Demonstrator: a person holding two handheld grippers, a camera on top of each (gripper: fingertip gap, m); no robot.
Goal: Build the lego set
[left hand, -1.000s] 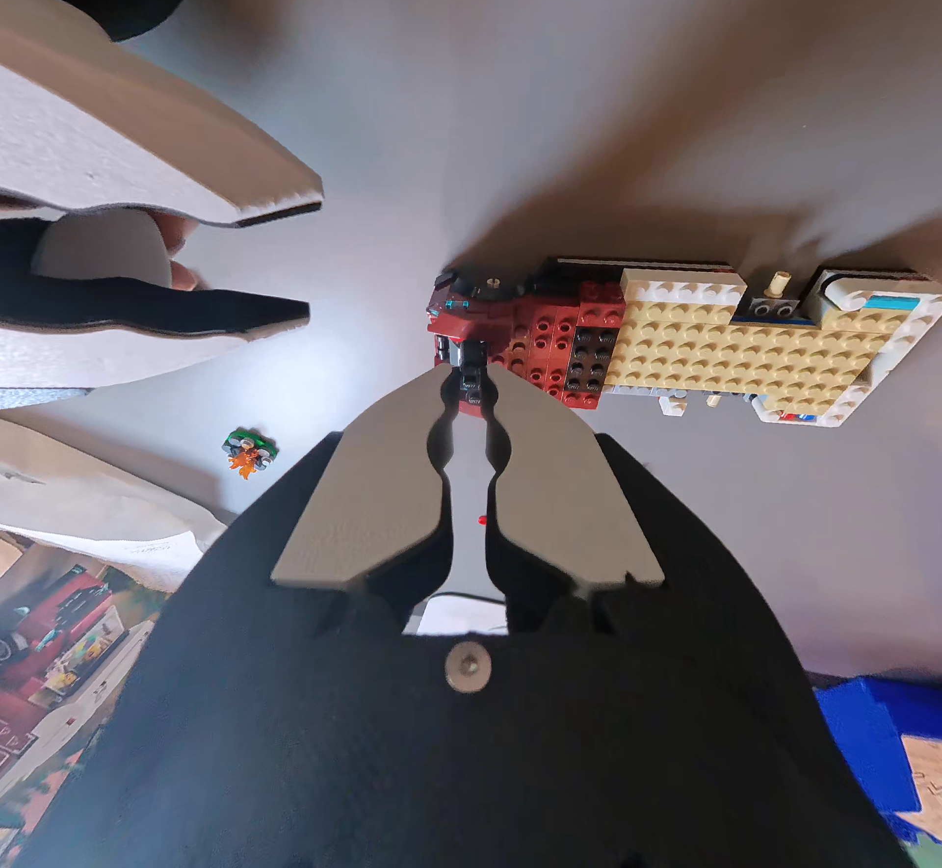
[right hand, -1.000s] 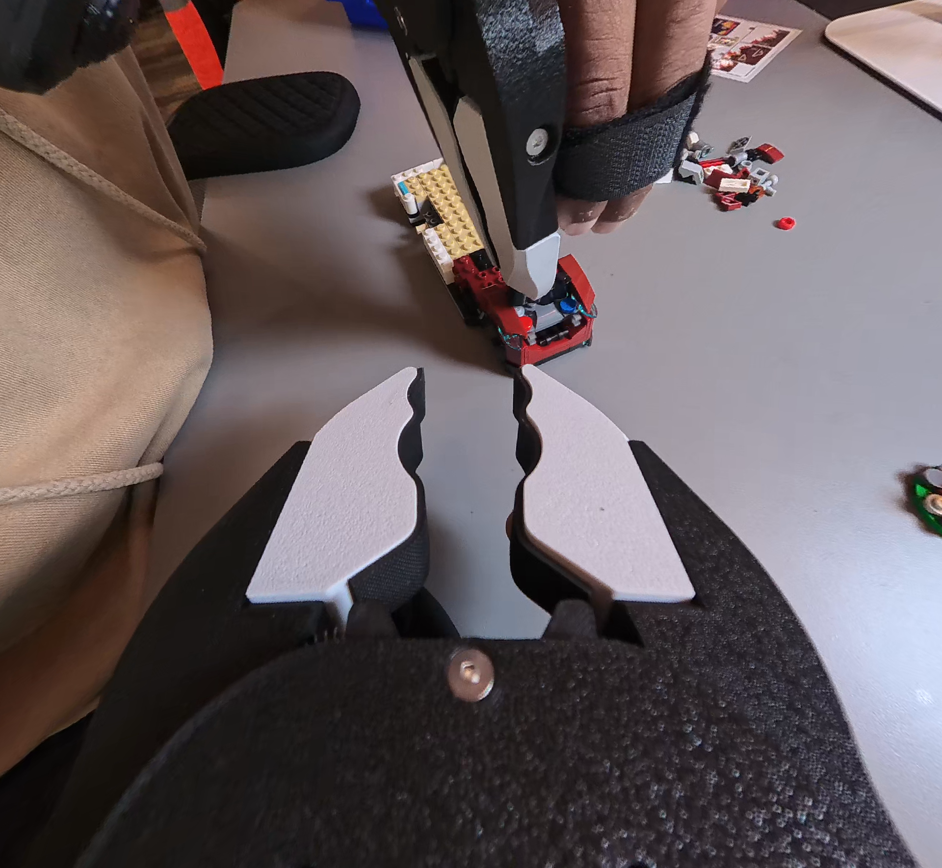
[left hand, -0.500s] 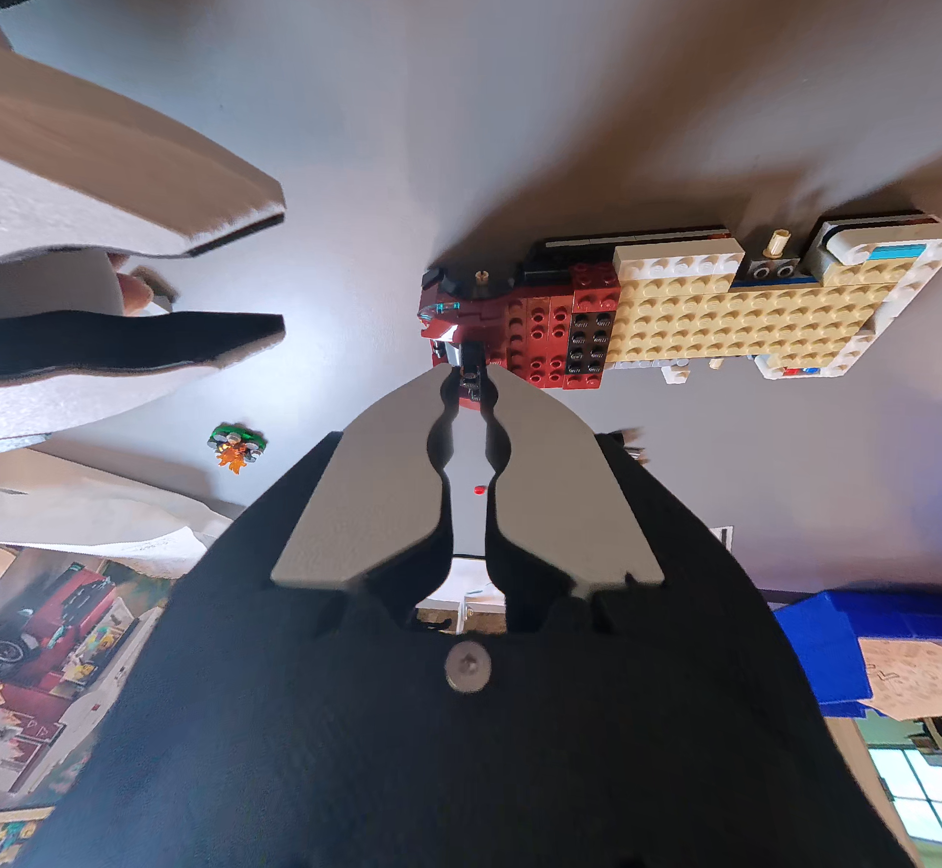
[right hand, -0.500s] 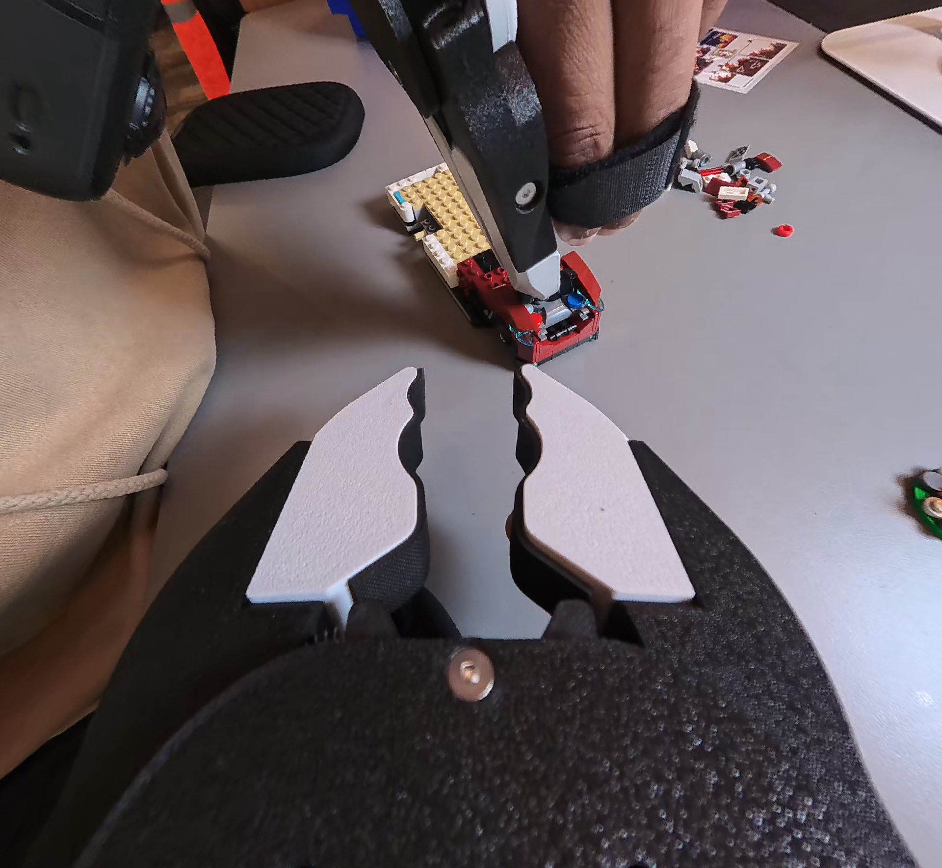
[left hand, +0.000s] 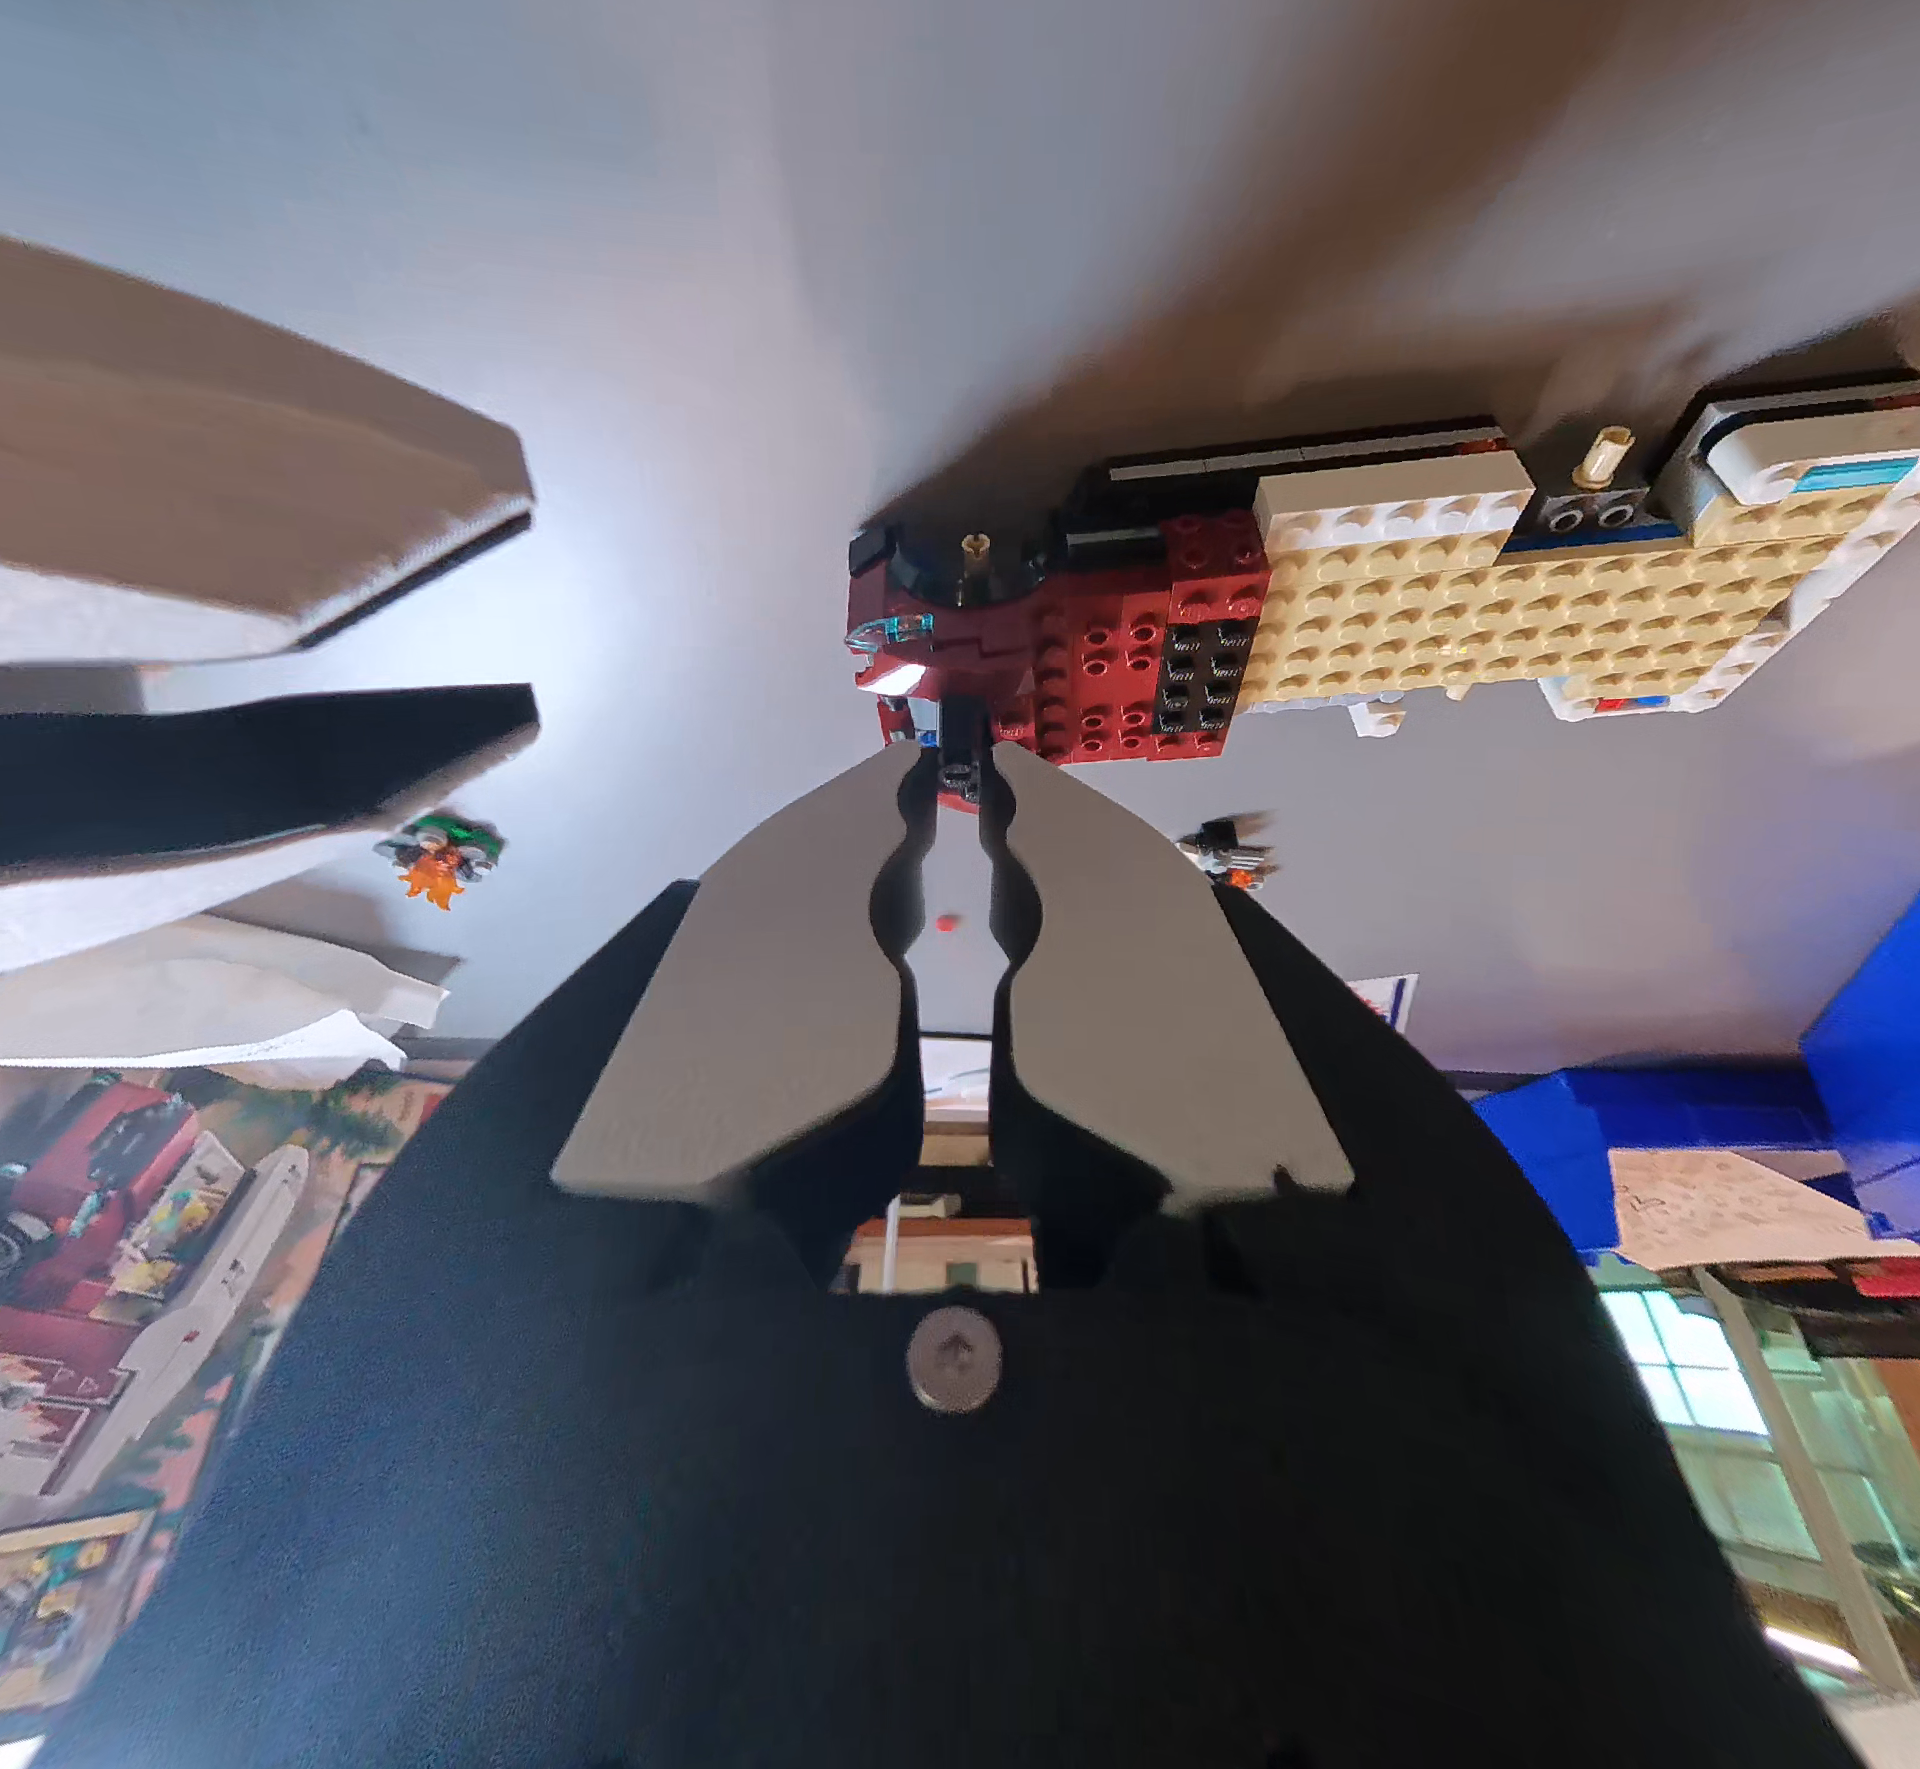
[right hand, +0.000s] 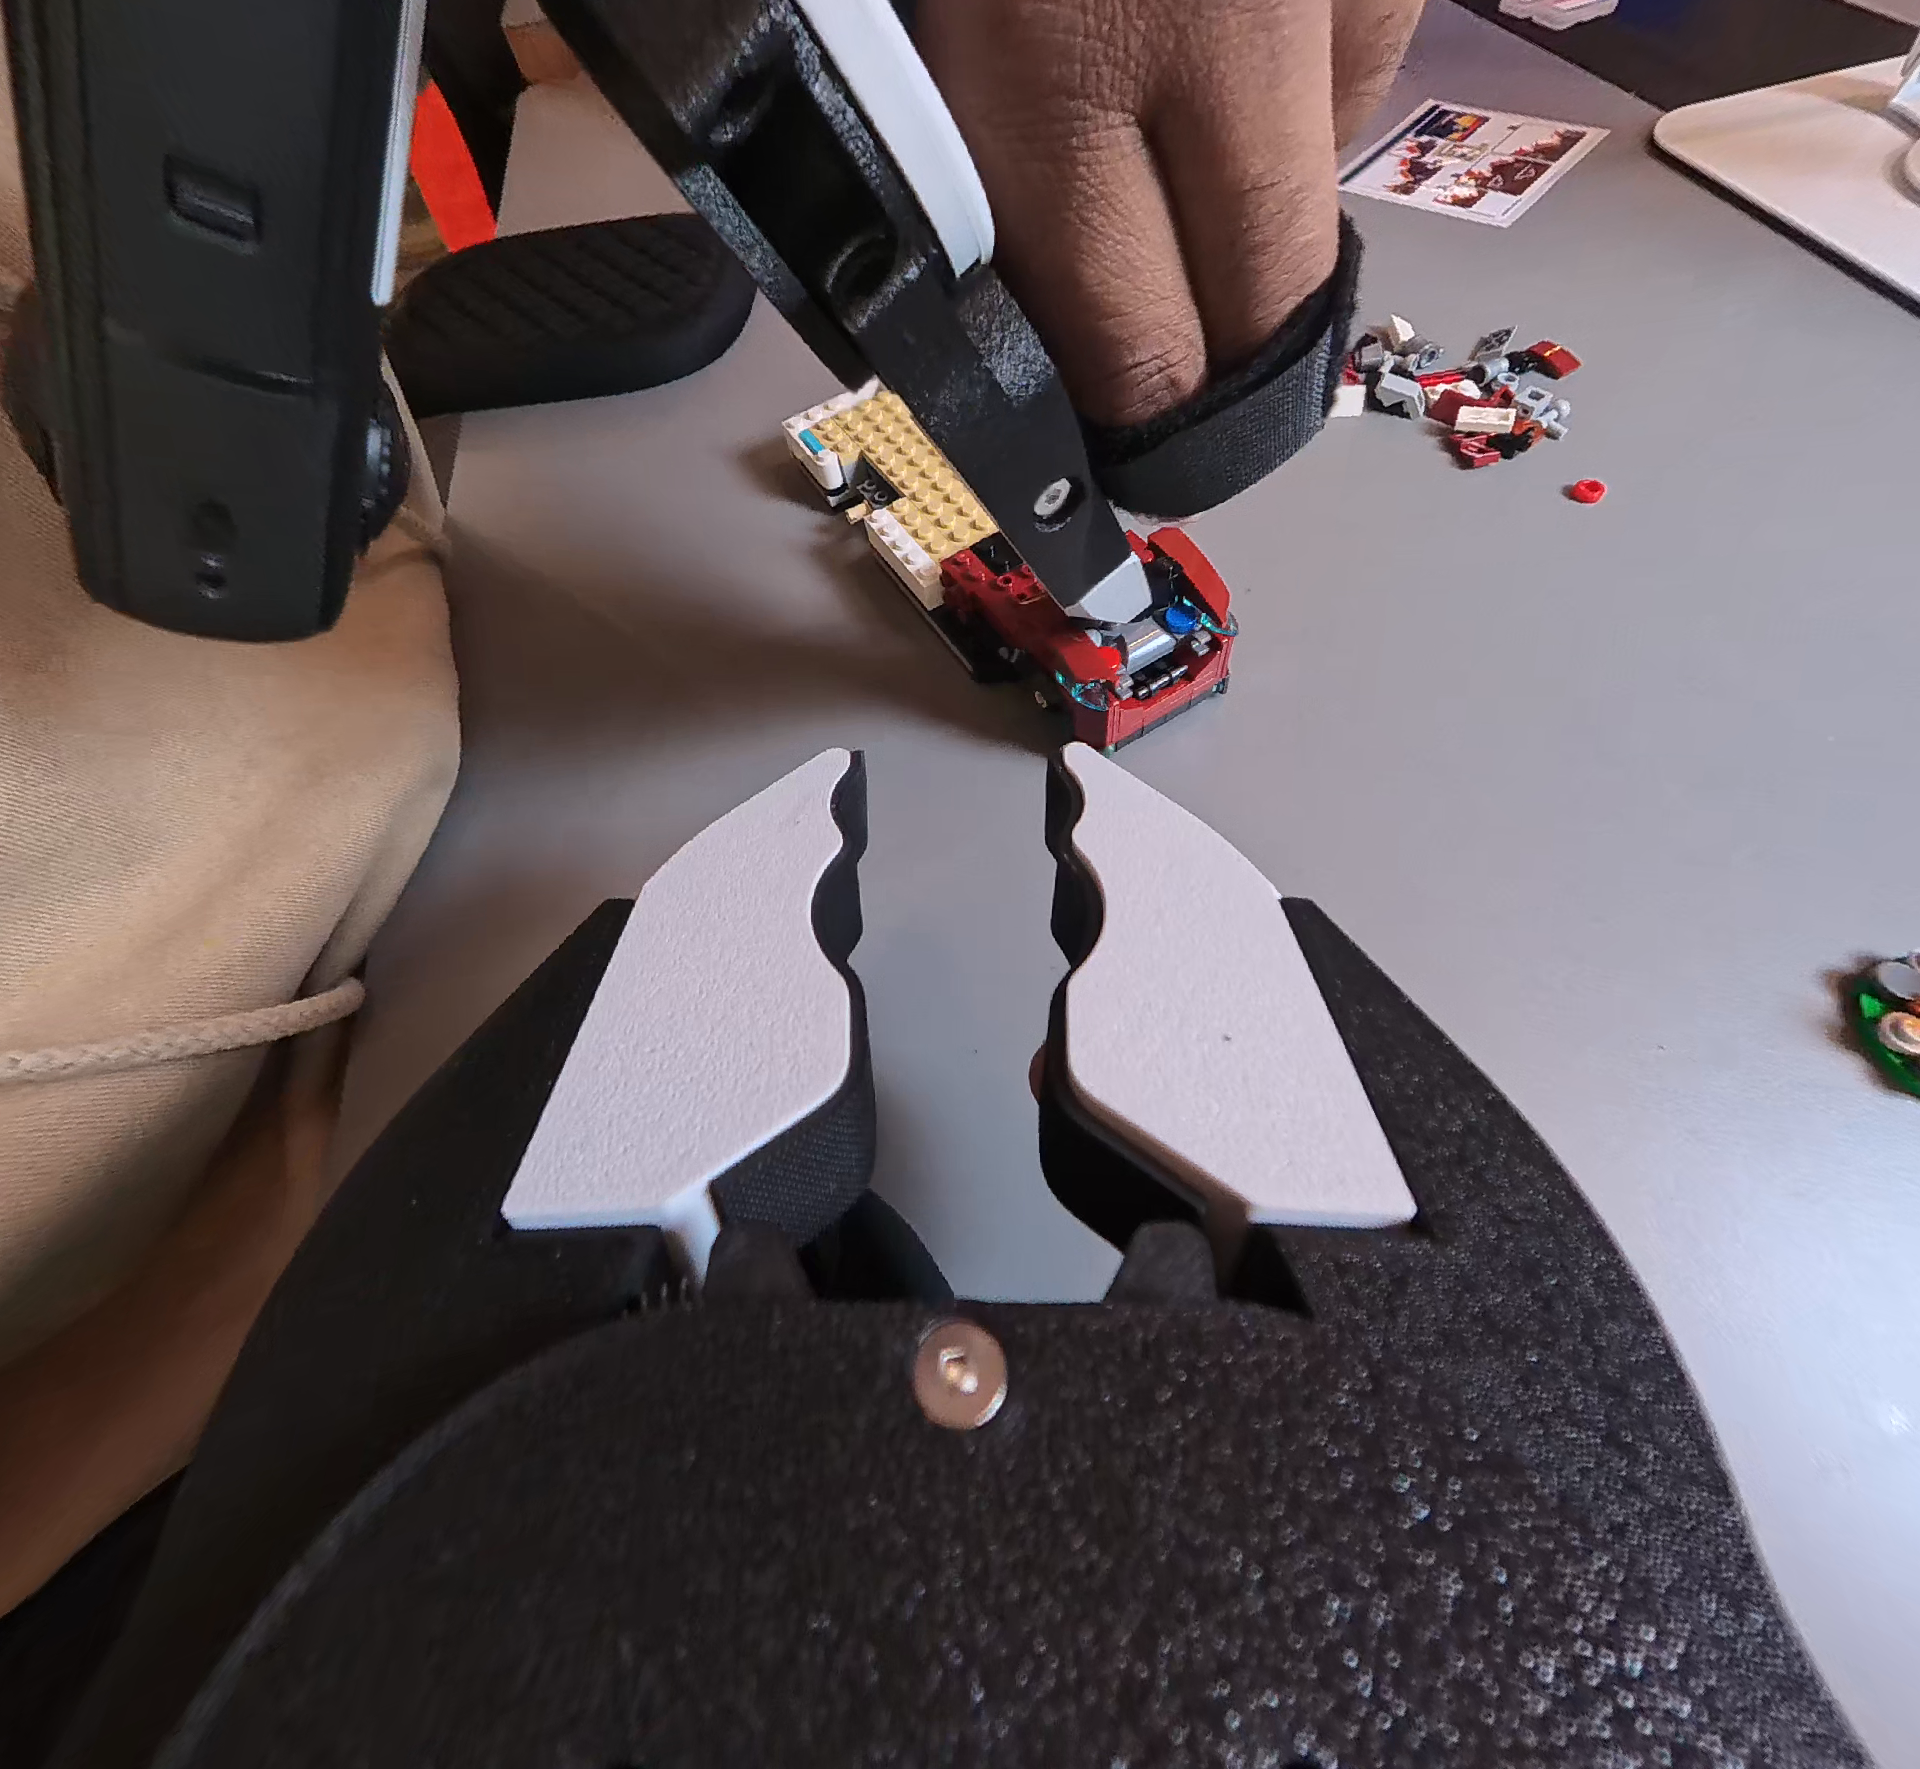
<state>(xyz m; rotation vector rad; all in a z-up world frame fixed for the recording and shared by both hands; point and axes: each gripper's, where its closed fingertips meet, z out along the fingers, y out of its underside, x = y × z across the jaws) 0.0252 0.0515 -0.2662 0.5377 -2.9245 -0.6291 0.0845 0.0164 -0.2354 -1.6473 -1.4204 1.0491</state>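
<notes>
Red-and-tan brick-built vehicle on grey table, left gripper narrowed onto a small black piece at the vehicle's red front, right gripper just short of that front, jaws parted and bare, loose bricks beyond the vehicle.

Left wrist view: steep, close above brick truck. Right wrist view: low, farther back. Both share truck.

Open grey table right of brick truck — loose bricks beyond.
</notes>
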